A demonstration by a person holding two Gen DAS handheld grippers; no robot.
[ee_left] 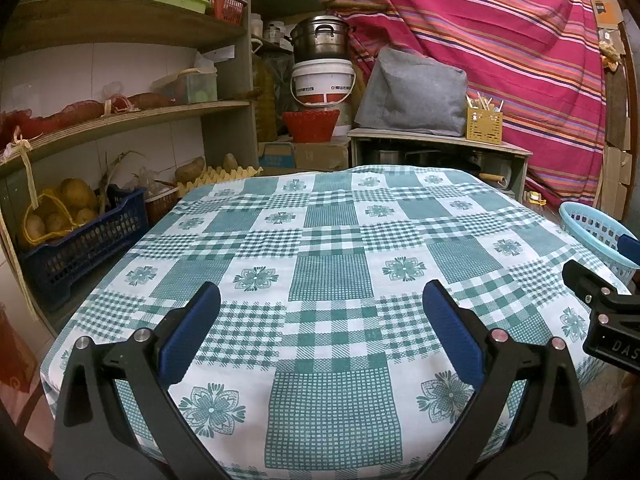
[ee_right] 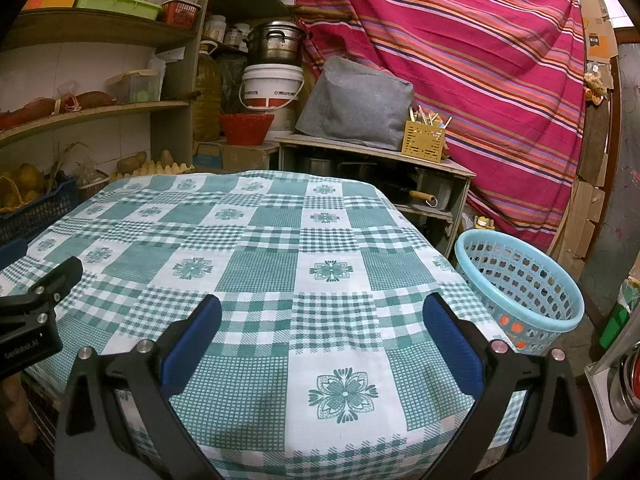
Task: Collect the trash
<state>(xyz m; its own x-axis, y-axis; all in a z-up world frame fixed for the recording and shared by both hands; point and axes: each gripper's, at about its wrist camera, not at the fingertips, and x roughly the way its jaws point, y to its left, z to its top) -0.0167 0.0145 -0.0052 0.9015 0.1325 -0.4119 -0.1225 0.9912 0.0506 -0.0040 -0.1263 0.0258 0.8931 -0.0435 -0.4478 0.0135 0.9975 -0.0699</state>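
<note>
I hold both grippers above the bench [ee_right: 256, 240], which is covered by a cotton-looking cloth printed in teal-and-white gingham patches with flower medallions. The left gripper [ee_left: 322, 300] has its fingers spread wide with nothing between them; the right gripper [ee_right: 322, 312] is likewise wide and empty. Each carries two black plastic arms faced with ribbed blue pads [ee_right: 192, 344]. In the right wrist view, the left gripper's body at the frame's left edge bears the lettering "Genrobot.AI".

No loose trash shows on the cloth. One light-blue perforated plastic basket [ee_right: 520, 280], round and tilted, sits just beside the bench's right edge, lower than its top; red-orange shapes show through the holes low on its wall.

Behind the bench: one white plastic bucket [ee_right: 273, 86] with a red band and unreadable print, one lidded metal pot [ee_right: 276, 42] stacked on it, one red woven basket [ee_right: 246, 128], one grey felt cover [ee_right: 356, 104], one yellow slotted holder [ee_right: 423, 140] of sticks, and a pink striped cloth [ee_right: 460, 60].
</note>
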